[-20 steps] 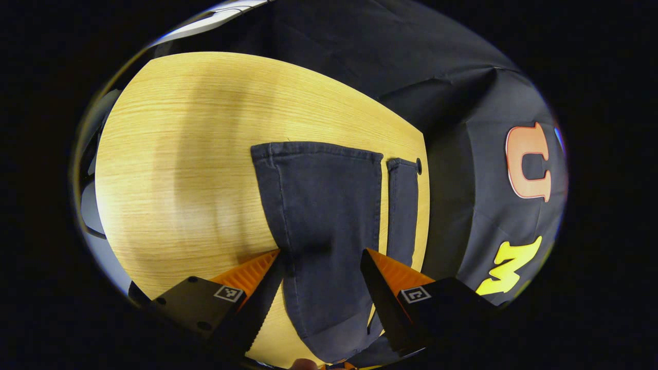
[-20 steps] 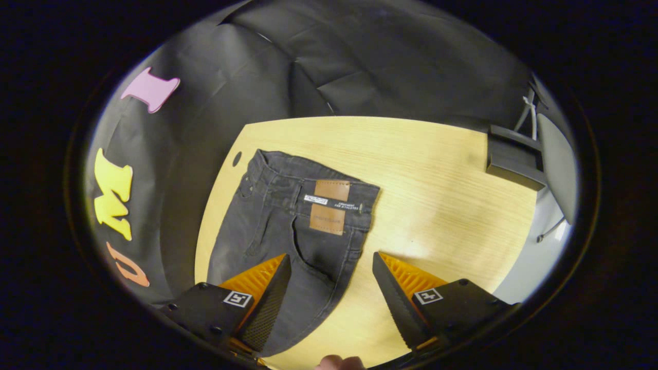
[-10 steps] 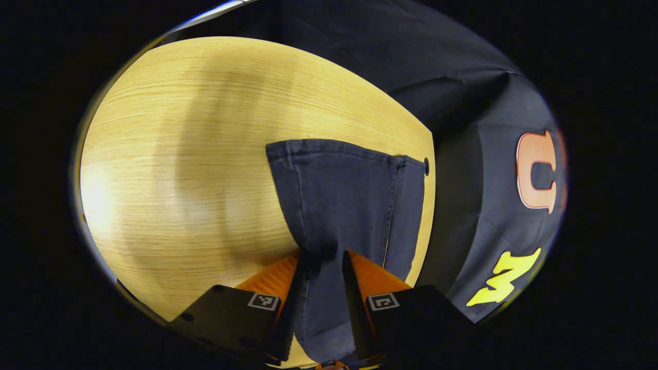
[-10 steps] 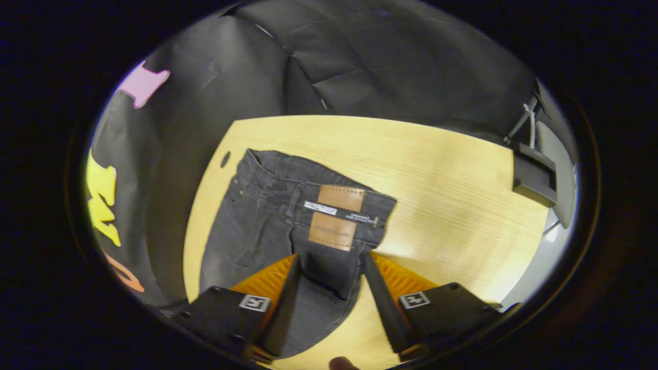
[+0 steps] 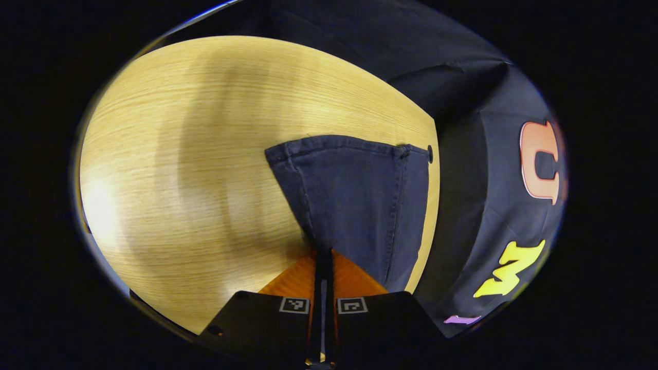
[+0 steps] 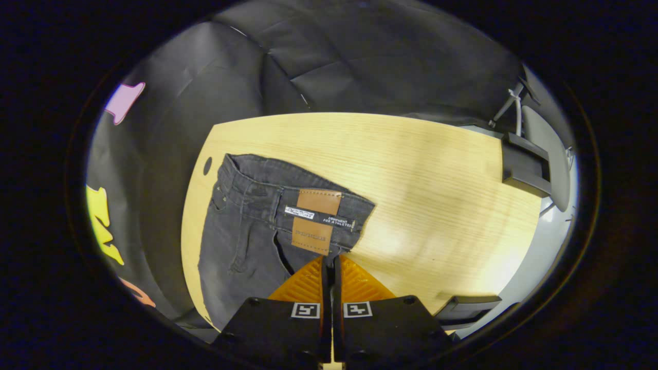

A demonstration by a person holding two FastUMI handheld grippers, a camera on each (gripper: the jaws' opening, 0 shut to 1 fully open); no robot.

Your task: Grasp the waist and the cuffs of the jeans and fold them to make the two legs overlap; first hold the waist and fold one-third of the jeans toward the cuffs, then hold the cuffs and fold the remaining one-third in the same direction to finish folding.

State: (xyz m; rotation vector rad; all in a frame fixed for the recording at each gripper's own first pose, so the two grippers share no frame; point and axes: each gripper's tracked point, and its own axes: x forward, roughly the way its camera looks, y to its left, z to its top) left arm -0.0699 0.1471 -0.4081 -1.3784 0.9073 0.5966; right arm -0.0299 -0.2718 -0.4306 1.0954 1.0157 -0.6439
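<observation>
My left claw (image 5: 324, 252) pinches the jeans (image 5: 354, 200) at leg fabric, cuffs (image 5: 349, 146) lying beyond on the tabletop (image 5: 180, 154). My right claw (image 6: 329, 259) is clamped below the waist (image 6: 288, 198), its leather patch (image 6: 316, 216) visible here.

You have dark matt denim jeans (image 6: 247, 226) at lower left of the right gripper view, their stitched seams raised, with a tan leather-look patch (image 6: 318, 201) at the waistband. Under them the tabletop (image 5: 205, 154) is pale wood-grain with a soft sheen. Your ribbed fingers (image 5: 354, 280) look plastic.
</observation>
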